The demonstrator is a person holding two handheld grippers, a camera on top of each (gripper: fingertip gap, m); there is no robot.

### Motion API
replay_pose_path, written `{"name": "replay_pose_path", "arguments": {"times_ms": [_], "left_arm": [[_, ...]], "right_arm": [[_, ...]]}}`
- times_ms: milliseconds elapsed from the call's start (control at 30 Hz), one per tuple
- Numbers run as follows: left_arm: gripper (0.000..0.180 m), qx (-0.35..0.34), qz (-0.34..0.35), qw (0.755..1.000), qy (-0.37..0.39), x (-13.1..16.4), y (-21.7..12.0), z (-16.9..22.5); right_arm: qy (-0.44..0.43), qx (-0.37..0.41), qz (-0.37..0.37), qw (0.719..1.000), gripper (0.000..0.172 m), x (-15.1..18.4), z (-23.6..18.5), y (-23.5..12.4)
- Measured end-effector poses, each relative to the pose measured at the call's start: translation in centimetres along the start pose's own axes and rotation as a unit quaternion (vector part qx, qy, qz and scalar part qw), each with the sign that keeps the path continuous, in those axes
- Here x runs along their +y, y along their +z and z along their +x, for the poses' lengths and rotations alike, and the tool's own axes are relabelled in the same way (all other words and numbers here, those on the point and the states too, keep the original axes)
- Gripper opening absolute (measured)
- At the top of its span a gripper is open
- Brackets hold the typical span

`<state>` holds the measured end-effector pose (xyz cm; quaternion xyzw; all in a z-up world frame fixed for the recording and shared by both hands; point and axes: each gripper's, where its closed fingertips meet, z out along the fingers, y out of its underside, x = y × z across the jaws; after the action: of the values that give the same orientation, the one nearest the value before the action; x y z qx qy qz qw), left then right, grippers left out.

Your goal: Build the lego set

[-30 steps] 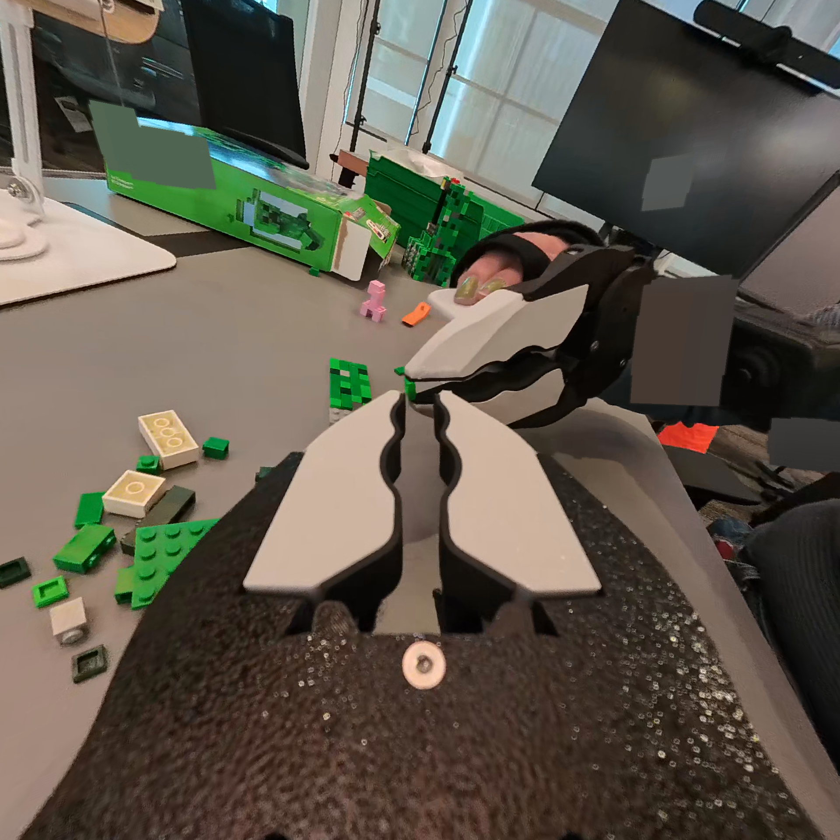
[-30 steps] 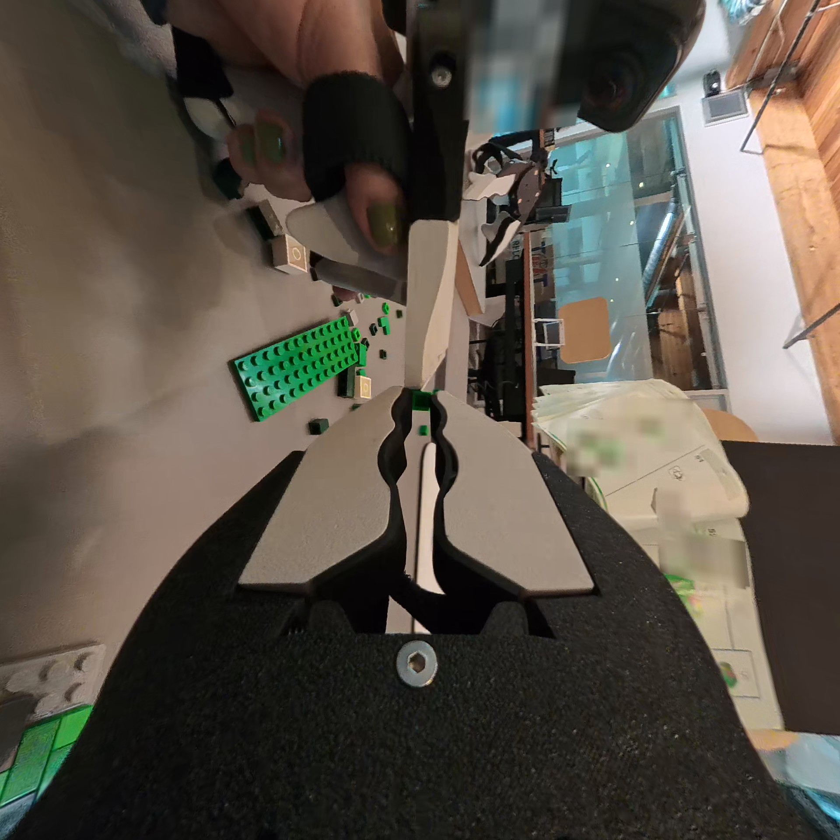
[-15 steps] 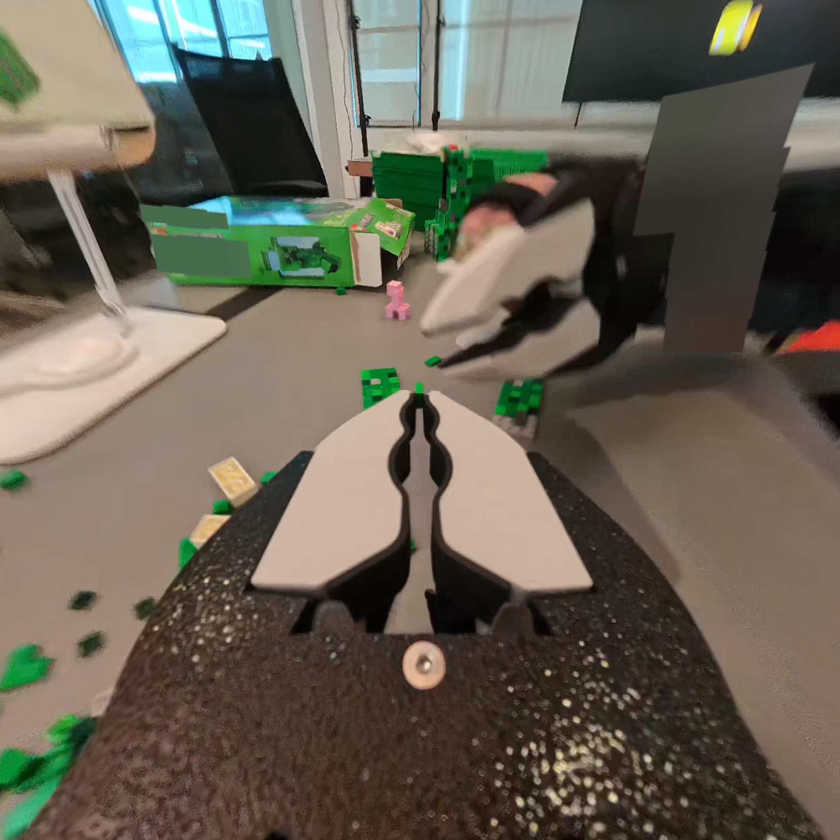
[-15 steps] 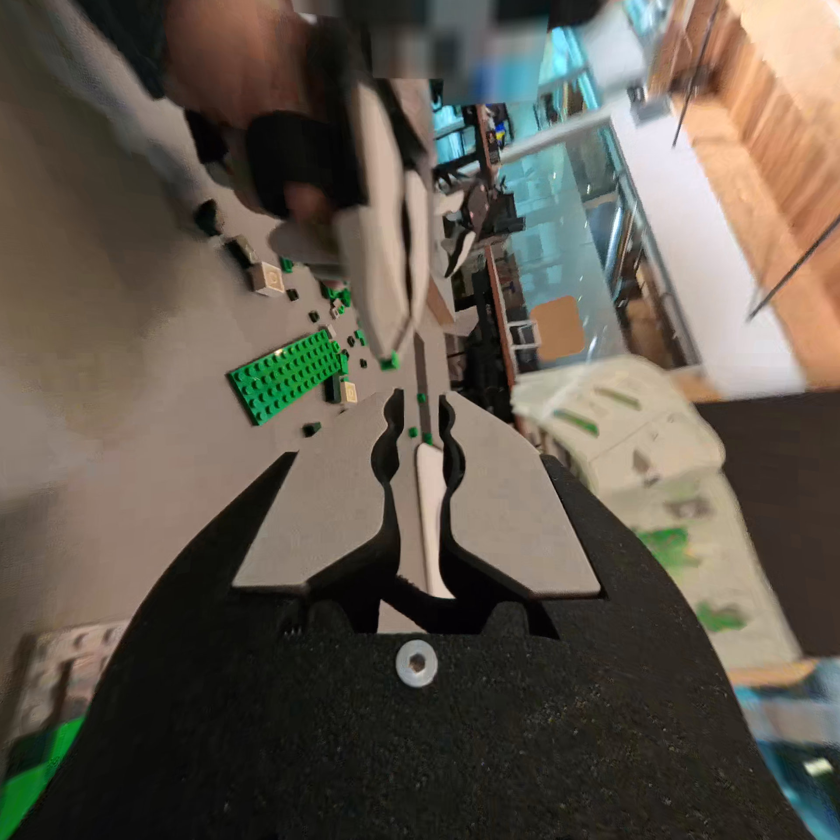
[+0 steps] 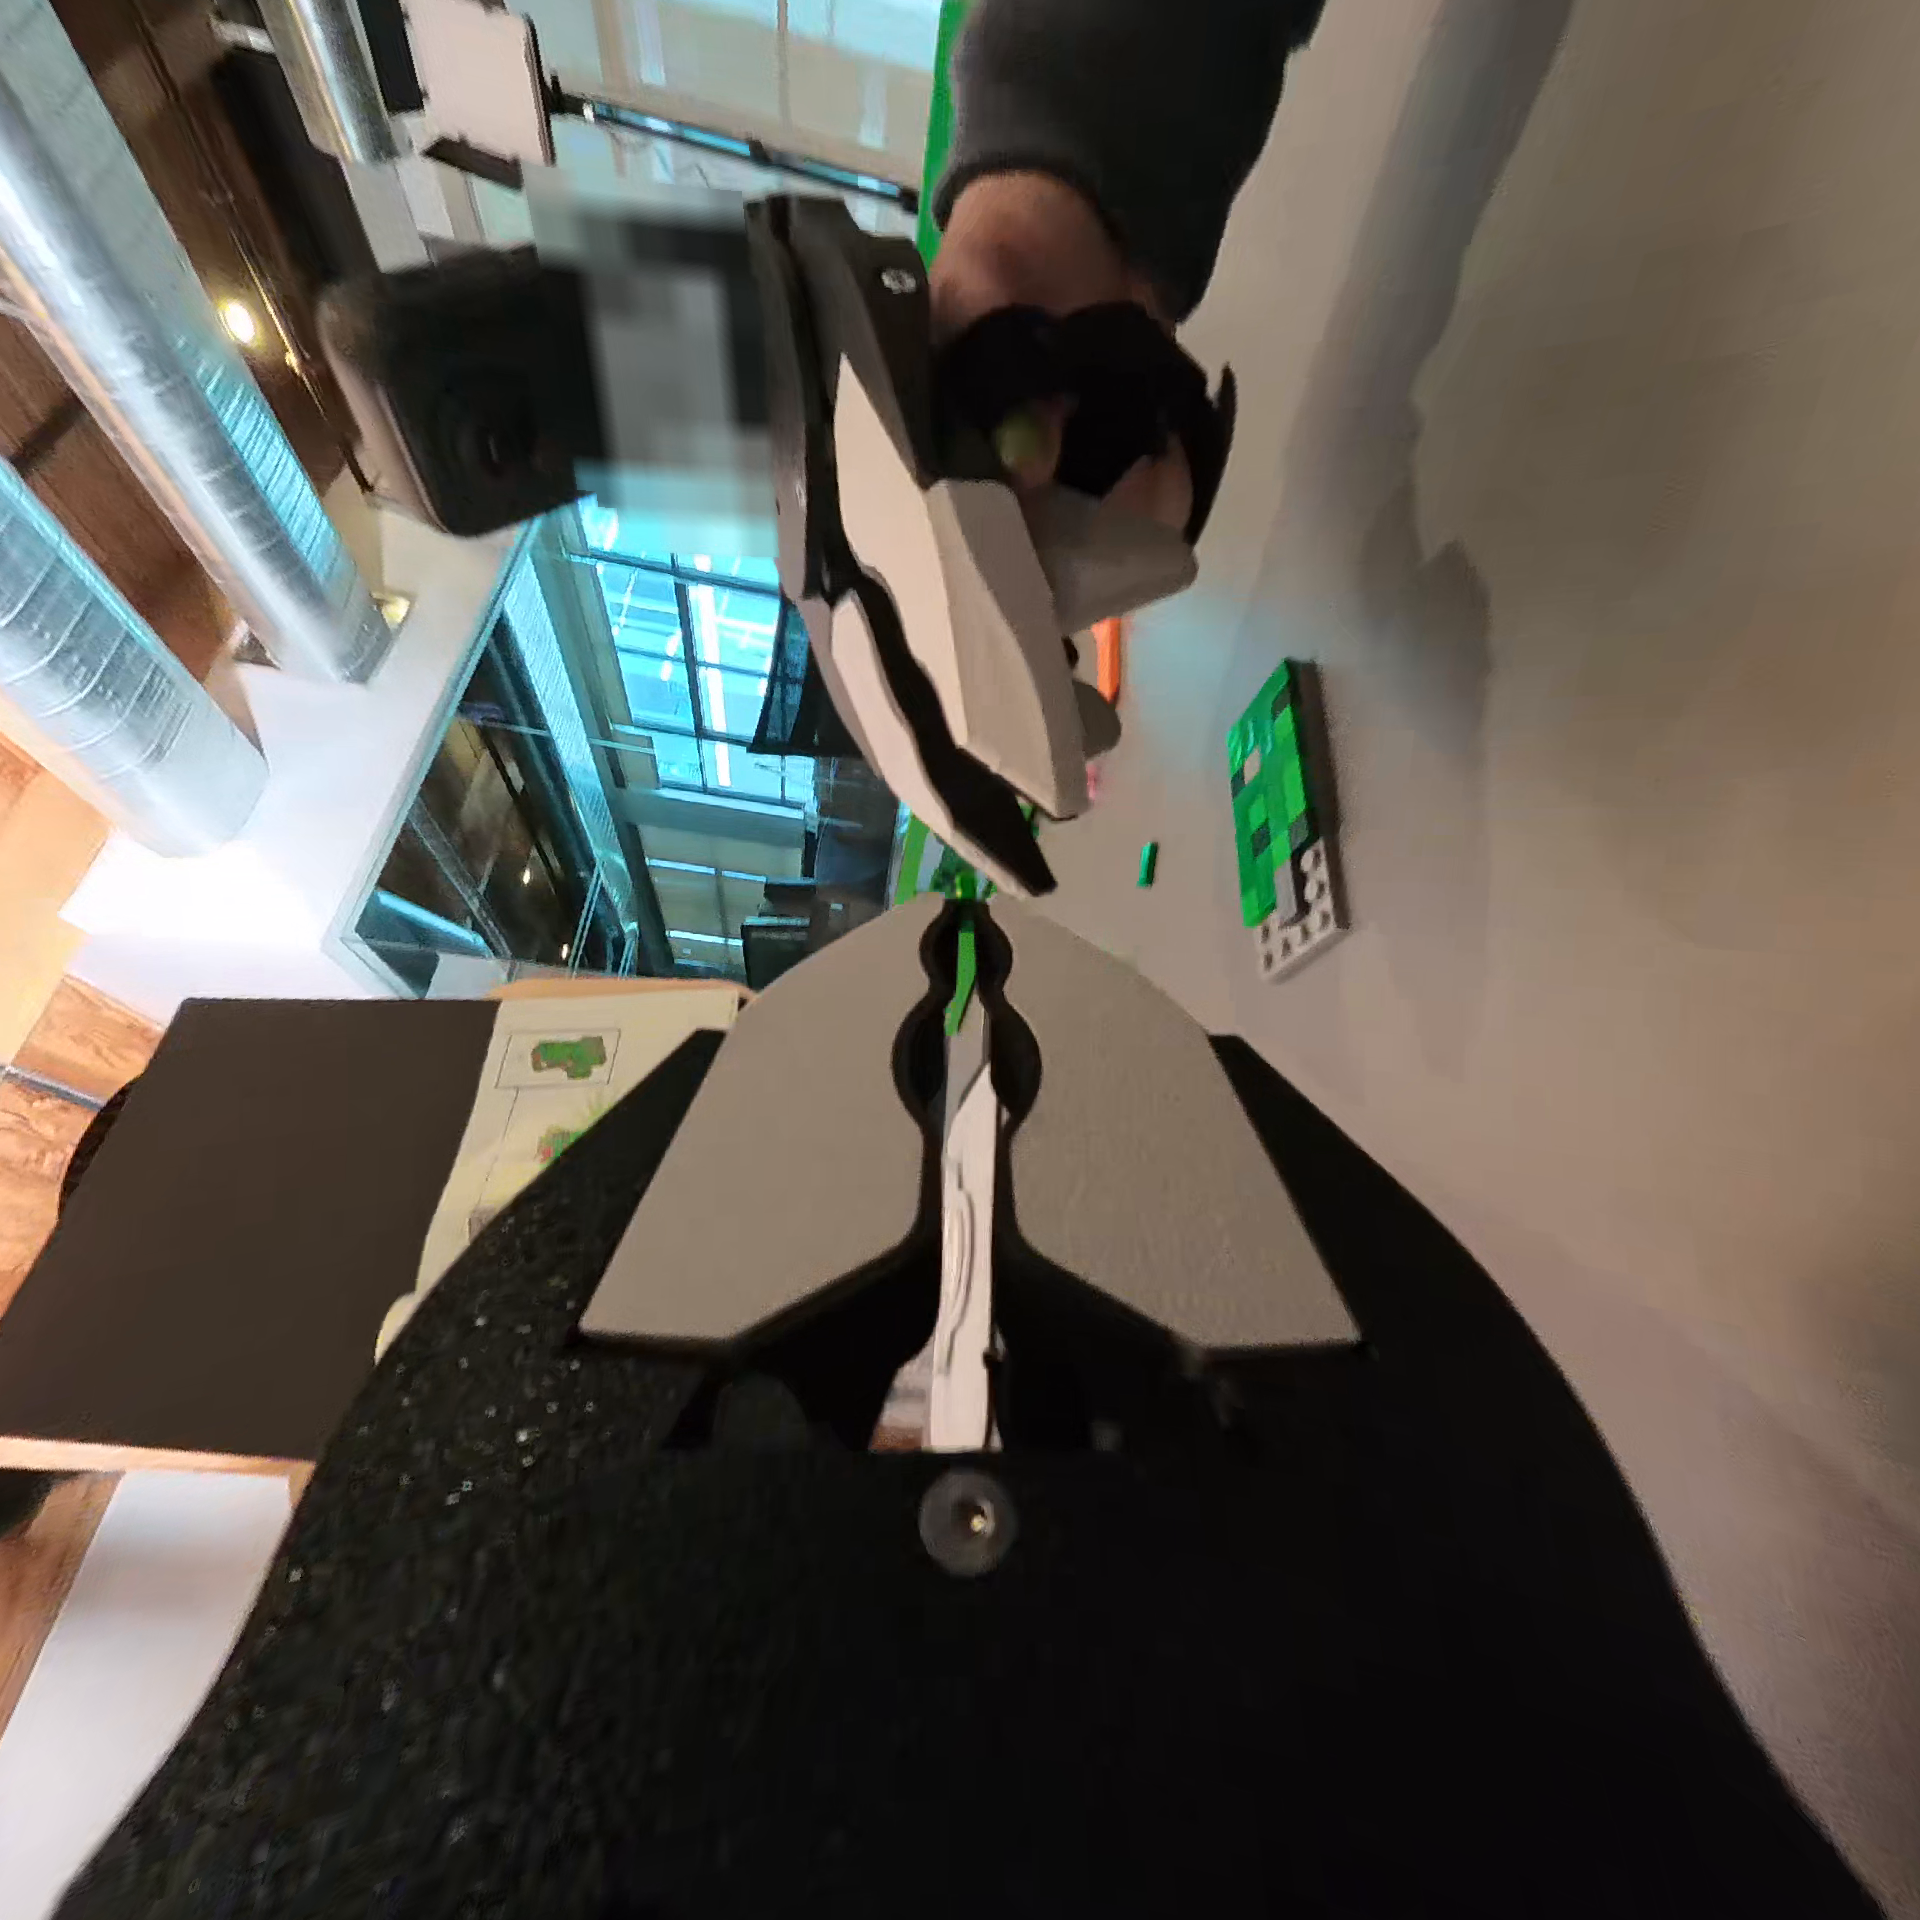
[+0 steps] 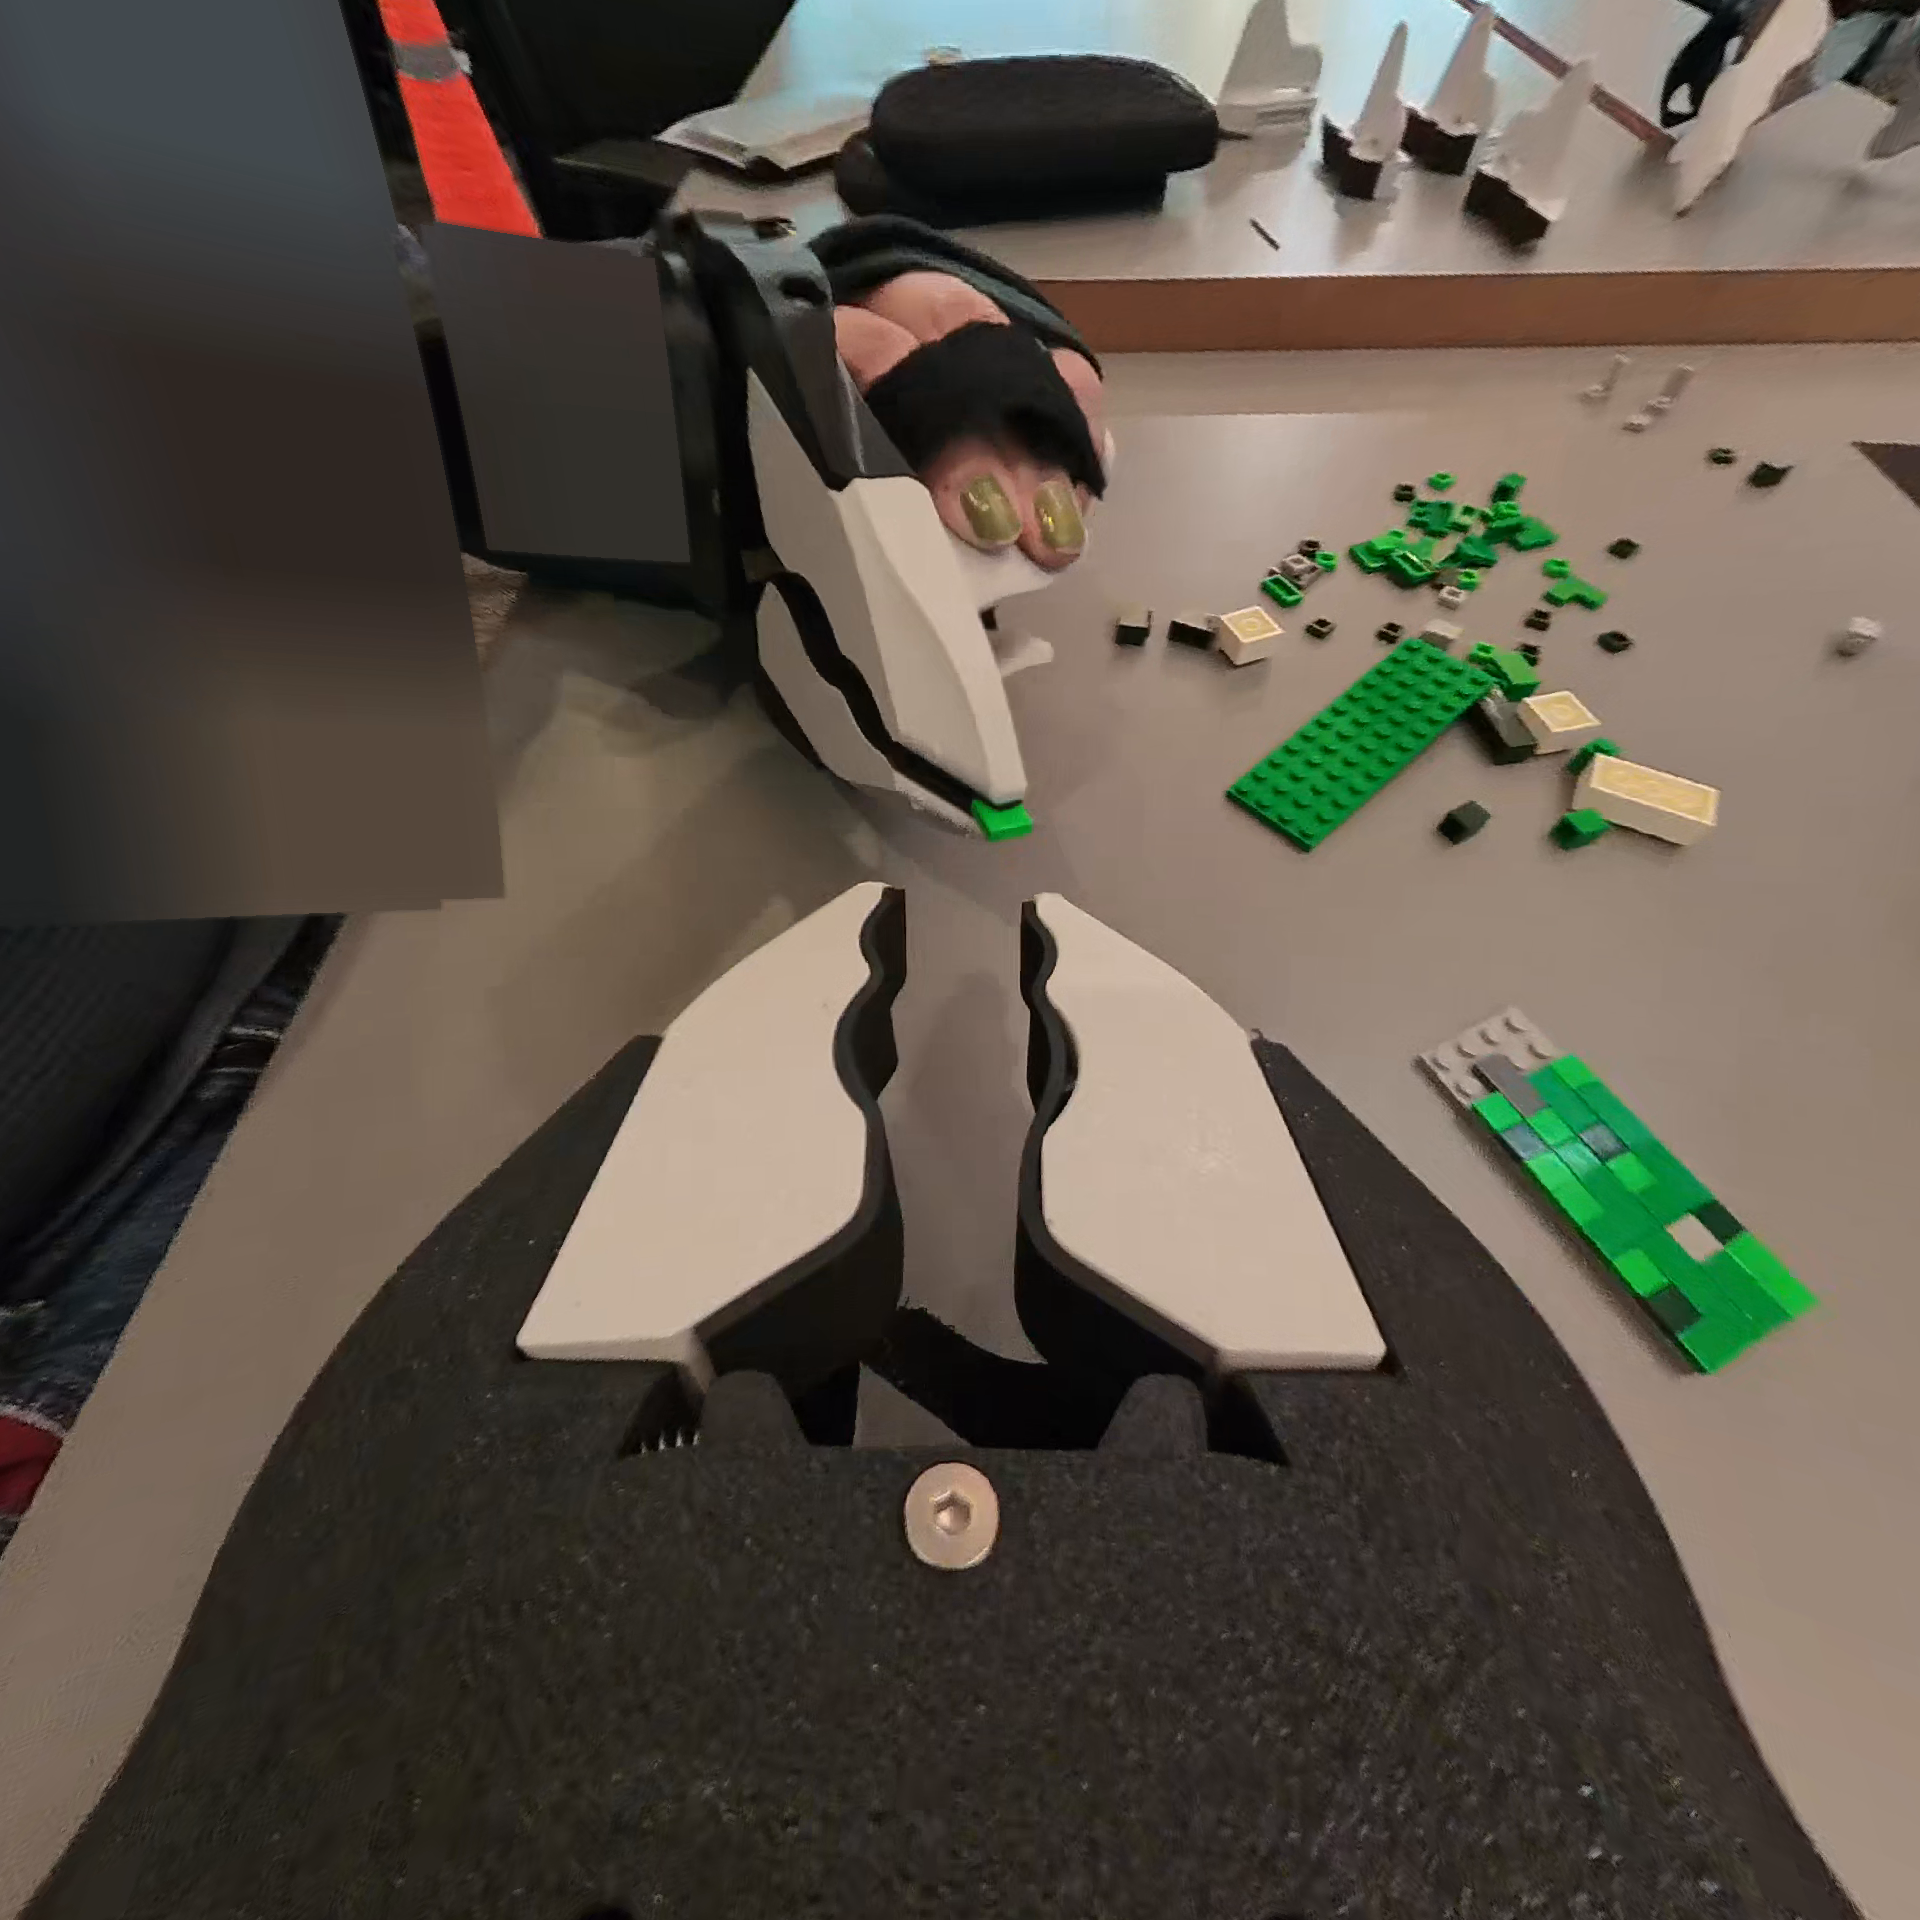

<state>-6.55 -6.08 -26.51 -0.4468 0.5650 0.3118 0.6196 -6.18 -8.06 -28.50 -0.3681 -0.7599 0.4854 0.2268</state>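
Note:
My left gripper (image 5: 964, 906) is shut on a small flat green tile; a green sliver (image 5: 966, 935) shows between its tips. The right wrist view shows it clearly: the left gripper (image 6: 987, 805), held by a gloved hand, pinches the green tile (image 6: 1004, 822) above the grey table (image 6: 1195, 935). My right gripper (image 6: 961, 914) is open and empty, just below and in front of that tile, not touching it. It also shows in the left wrist view (image 5: 1023, 842), close to the left tips. A grey plate covered with green tiles (image 6: 1621, 1184) lies to the right, and appears in the left wrist view (image 5: 1283, 821).
A long green studded plate (image 6: 1361, 743) lies farther back, among several loose green, dark and cream bricks (image 6: 1455, 540). One small green piece (image 5: 1146, 864) lies near the tiled plate. A black case (image 6: 1039, 135) and white stands sit on the far desk. A booklet (image 5: 551, 1070) is at left.
The right gripper held the green tile a second ago; the left gripper shut on it, the right opened and drew back. Both grippers have rotated.

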Motion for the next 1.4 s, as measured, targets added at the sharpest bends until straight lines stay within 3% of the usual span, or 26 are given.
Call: {"name": "replay_pose_path", "arguments": {"times_ms": [333, 467, 633, 767, 933, 1100, 1200, 1267, 1400], "left_arm": [[0.002, 0.019, 0.055, 0.998, -0.011, -2.4, -0.4, 0.6], [0.002, 0.022, 0.057, 0.998, -0.017, -2.5, -0.3, 0.7], [0.002, 0.017, 0.058, 0.998, -0.021, -2.4, -0.3, 0.5], [0.002, 0.019, 0.055, 0.998, -0.020, -2.3, -0.4, 0.6], [0.002, 0.021, 0.057, 0.998, -0.023, -2.3, -0.3, 0.5], [0.002, 0.034, 0.059, 0.997, -0.028, -2.3, -0.2, 1.0], [0.007, 0.049, 0.041, 0.994, -0.088, -1.3, 0.4, 1.3], [0.030, 0.093, 0.006, 0.983, -0.160, 0.1, 0.9, 2.2], [0.050, 0.213, -0.024, 0.919, -0.332, 1.0, 1.8, 4.0]], "right_arm": [[0.073, -0.109, 0.071, 0.989, 0.011, -1.8, -1.7, -0.7], [0.071, -0.105, 0.066, 0.990, 0.006, -1.7, -1.5, -0.5], [0.059, -0.094, 0.053, 0.992, 0.017, -1.4, -1.4, -0.6], [0.059, -0.101, 0.053, 0.992, 0.006, -1.3, -1.5, -0.6], [0.057, -0.105, 0.050, 0.992, 0.013, -1.4, -1.7, -0.4], [0.065, -0.108, 0.042, 0.991, 0.007, -1.0, -1.5, -0.3], [0.066, -0.071, 0.039, 0.995, 0.007, -0.5, -0.5, -0.8], [0.074, -0.010, 0.056, 0.996, 0.007, -0.1, 1.3, -2.0], [0.067, 0.143, 0.082, 0.984, 0.007, 0.8, 4.2, -4.8]]}}
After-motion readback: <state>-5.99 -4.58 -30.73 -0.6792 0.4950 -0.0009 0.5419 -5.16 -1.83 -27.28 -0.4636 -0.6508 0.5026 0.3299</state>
